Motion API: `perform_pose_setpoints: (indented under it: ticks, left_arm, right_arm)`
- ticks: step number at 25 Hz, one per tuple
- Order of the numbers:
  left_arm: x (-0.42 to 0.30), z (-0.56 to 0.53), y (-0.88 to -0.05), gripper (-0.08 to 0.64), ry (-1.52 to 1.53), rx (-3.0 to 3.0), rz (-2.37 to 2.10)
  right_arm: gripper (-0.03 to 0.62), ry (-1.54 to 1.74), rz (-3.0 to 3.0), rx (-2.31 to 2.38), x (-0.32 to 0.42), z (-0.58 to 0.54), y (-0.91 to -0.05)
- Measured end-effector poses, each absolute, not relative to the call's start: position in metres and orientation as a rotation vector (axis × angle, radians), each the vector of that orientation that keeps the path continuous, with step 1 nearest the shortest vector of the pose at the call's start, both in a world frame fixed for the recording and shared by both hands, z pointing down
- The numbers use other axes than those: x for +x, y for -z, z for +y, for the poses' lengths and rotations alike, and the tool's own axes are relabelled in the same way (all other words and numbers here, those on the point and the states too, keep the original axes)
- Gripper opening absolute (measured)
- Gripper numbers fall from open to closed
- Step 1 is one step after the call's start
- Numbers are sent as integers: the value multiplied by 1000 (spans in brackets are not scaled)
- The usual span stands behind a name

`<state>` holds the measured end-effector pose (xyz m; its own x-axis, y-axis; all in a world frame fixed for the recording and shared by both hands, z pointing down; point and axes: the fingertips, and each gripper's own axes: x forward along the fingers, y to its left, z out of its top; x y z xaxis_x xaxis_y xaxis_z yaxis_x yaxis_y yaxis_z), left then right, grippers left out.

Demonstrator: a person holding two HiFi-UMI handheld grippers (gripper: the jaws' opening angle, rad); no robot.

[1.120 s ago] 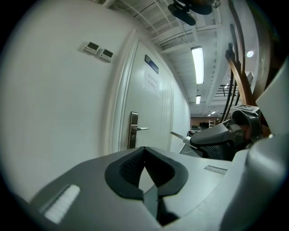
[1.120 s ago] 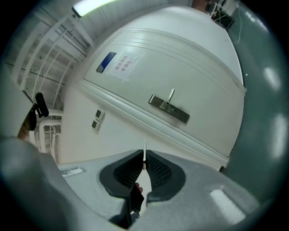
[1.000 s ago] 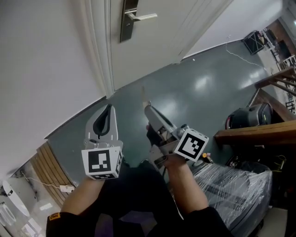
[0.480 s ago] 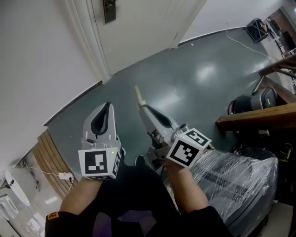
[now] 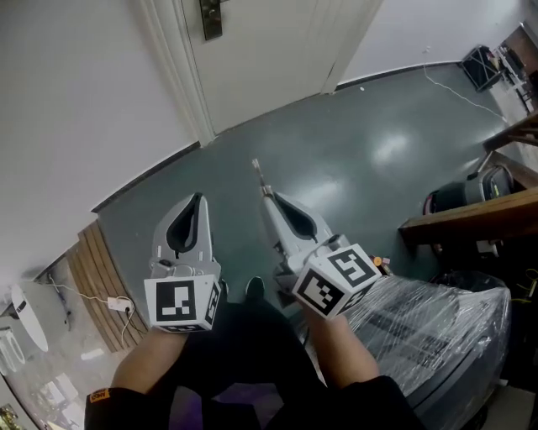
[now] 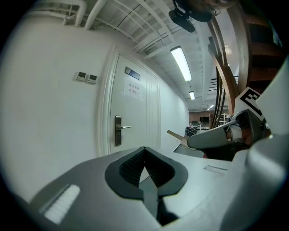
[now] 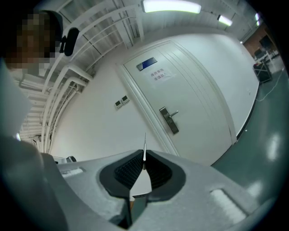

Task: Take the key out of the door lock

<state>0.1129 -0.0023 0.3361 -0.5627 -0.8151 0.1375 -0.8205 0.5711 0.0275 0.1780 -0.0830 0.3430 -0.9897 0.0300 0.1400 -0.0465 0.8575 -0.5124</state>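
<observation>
In the head view the white door [image 5: 269, 59] stands at the top, with the lower end of its dark lock plate [image 5: 210, 17] just inside the frame. My right gripper [image 5: 267, 195] is shut on the key [image 5: 259, 174], whose thin blade pokes out past the tips toward the door, well clear of the lock. In the right gripper view the key [image 7: 144, 151] appears edge-on between the pads, and the lock plate [image 7: 169, 121] lies beyond it. My left gripper [image 5: 198, 198] hangs alongside, shut and empty. In the left gripper view I see the lock plate [image 6: 118, 136] and the key [image 6: 174, 134].
A plastic-wrapped bundle [image 5: 437, 336] lies at the lower right, under a wooden shelf [image 5: 471, 220] and a dark round appliance [image 5: 466, 197]. A wood slat panel [image 5: 88, 285] and a power strip [image 5: 113, 302] sit at the left. Grey-green floor [image 5: 353, 159] stretches to the door.
The door handle has slid out of the top of the head view, leaving only the plate's lower end. Both grippers sit a little lower in the frame; the right still holds the key.
</observation>
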Motion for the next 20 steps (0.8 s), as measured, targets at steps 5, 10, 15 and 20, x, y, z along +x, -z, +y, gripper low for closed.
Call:
perform_pose_setpoints:
  ticks: [5,10,15,20]
  left_arm:
    - [119,19,-331,18,-55,1381,-2686]
    - [122,41,-333,18,-69,1380,-2695]
    - [110,69,-338,18,-57,1345,-2704]
    - [106,87,-338,18,-26,1353,-2701]
  right_arm:
    - [15,-675,-2911,57,185,-65,-341]
    - [15,-534,-2919,123,191,-48,-345]
    - [15,-465,-2930,128,181,-19,-340]
    - [14,-393,-2922,122,175,7,-340]
